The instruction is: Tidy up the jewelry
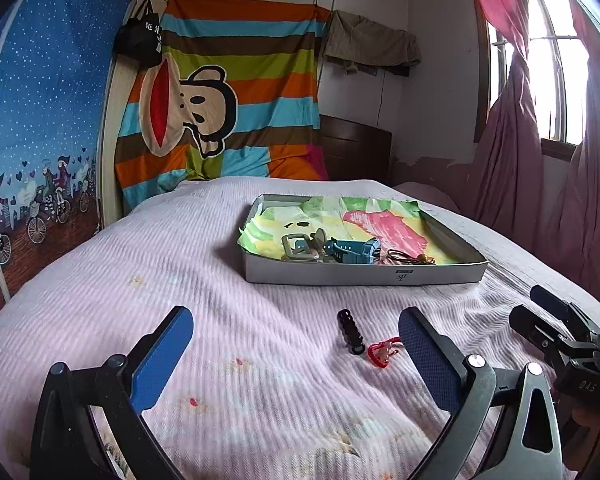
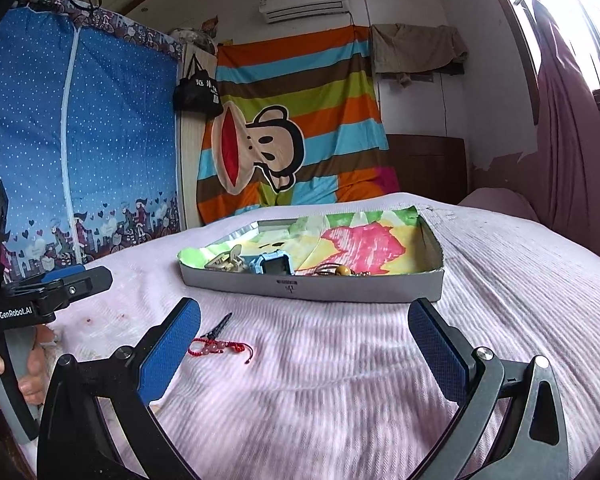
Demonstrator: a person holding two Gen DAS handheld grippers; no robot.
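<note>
A shallow grey box [image 1: 360, 272] lined with coloured paper sits on the bed; it also shows in the right wrist view [image 2: 312, 286]. Inside lie a blue watch [image 1: 354, 251], a beige clip [image 1: 300, 246] and a brown cord necklace [image 1: 408, 257]. On the pink bedspread lie a black hair clip [image 1: 350, 332] and a red beaded bracelet [image 1: 384, 352], also seen in the right wrist view as the clip [image 2: 219, 326] and bracelet [image 2: 220, 347]. My left gripper [image 1: 296, 356] is open and empty, just left of them. My right gripper [image 2: 304, 356] is open and empty, right of them.
The pink bedspread [image 1: 220, 280] covers the bed. A striped cartoon sheet [image 1: 228, 100] hangs behind, a blue wardrobe [image 1: 40, 120] stands at left, pink curtains [image 1: 512, 152] at right. The other gripper shows at the edge of each view [image 1: 556, 328] [image 2: 60, 284].
</note>
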